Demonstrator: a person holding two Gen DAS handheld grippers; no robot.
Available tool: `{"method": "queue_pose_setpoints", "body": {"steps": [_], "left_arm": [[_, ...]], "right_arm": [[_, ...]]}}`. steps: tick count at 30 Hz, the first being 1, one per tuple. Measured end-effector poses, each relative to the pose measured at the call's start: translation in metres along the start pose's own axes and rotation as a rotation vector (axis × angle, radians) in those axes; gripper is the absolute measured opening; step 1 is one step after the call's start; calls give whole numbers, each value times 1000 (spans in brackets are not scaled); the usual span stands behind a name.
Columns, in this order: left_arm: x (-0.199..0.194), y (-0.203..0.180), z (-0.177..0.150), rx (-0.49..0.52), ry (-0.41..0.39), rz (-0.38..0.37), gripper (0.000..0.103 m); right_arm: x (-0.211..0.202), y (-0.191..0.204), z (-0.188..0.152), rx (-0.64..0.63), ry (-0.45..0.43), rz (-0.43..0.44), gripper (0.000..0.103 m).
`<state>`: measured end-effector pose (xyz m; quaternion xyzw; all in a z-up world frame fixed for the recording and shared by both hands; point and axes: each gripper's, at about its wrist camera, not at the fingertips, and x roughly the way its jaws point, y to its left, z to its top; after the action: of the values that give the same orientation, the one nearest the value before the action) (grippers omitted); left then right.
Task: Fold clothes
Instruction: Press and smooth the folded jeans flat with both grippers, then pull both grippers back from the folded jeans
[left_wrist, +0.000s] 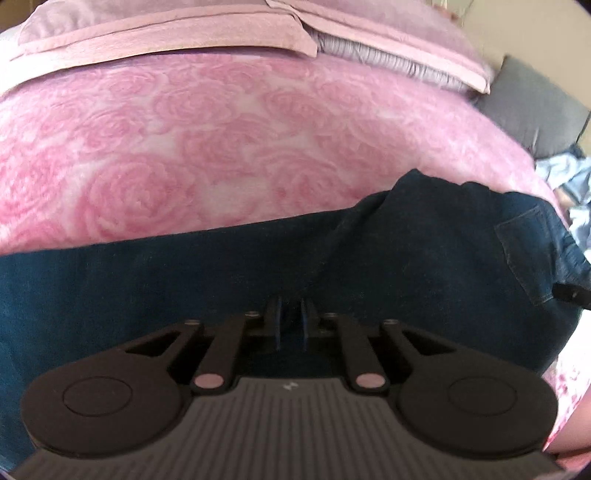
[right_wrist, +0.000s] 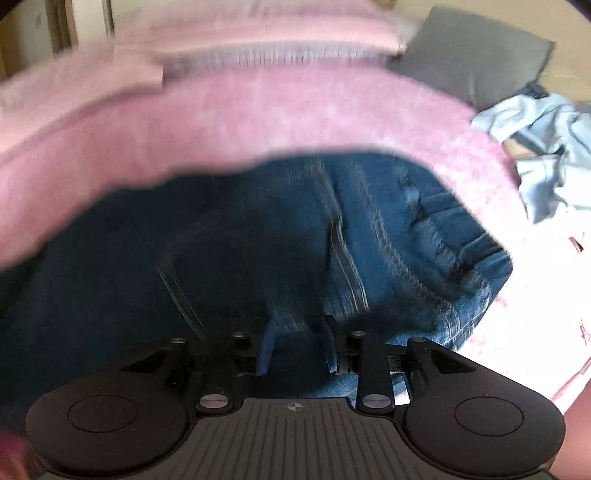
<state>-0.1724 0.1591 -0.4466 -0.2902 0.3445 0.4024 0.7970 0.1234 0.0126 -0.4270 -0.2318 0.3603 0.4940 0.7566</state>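
Pink rose-patterned bedspread (left_wrist: 184, 122) backs the jeans (left_wrist: 258, 258); left gripper (left_wrist: 291, 321), slightly parted, holds nothing, while right gripper (right_wrist: 297, 343) clamps denim, so carry the fold evenly.

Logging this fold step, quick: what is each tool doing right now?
Left tool: jaws nearly closed over the jeans; a grip cannot be told.
Right tool: closed on a bunch of the jeans.

Jeans (left_wrist: 258, 266) lie across the bedspread (left_wrist: 221, 140) right before my left gripper (left_wrist: 291, 317); pillows (left_wrist: 166, 33) at twelve o'clock, cushion (left_wrist: 535, 107) and crumpled clothes (right_wrist: 546, 155) at two.
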Motion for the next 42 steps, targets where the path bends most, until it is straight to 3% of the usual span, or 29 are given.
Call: {"method": "queue_pose_setpoints", "body": {"steps": [2, 5, 8, 11, 12, 14, 15, 17, 19, 25, 31, 42], "left_arm": [[-4, -2, -8, 12, -44, 4, 10], [-13, -4, -25, -3, -104, 13, 10], [-28, -3, -46, -47, -138, 9, 10], [-55, -14, -72, -52, -161, 85, 10], [-66, -17, -78, -68, -131, 107, 9], [-95, -23, -91, -95, -108, 108, 17], [-108, -27, -97, -88, -123, 113, 25], [-128, -37, -106, -57, -152, 135, 28], [-148, -47, -114, -37, -169, 163, 28], [-195, -62, -140, -10, -225, 199, 33], [-224, -69, -160, -4, -252, 228, 35], [-242, -73, -179, 33, -277, 241, 37]], "right_arm": [[-8, 4, -2, -2, -40, 9, 31], [-2, 10, -33, -60, -51, -10, 31], [-12, 16, -53, -61, -153, -29, 32], [-31, 22, -70, -61, -208, -15, 32], [-39, 25, -76, -64, -212, -12, 32], [-66, 30, -81, -60, -132, -12, 32], [-76, 28, -83, -35, -122, 32, 32], [-96, 24, -88, 13, -107, 112, 36], [-113, 25, -95, 30, -136, 109, 56], [-160, 37, -114, 15, -189, 150, 63], [-182, 49, -132, -13, -201, 169, 64], [-202, 51, -149, -14, -212, 145, 64]]}}
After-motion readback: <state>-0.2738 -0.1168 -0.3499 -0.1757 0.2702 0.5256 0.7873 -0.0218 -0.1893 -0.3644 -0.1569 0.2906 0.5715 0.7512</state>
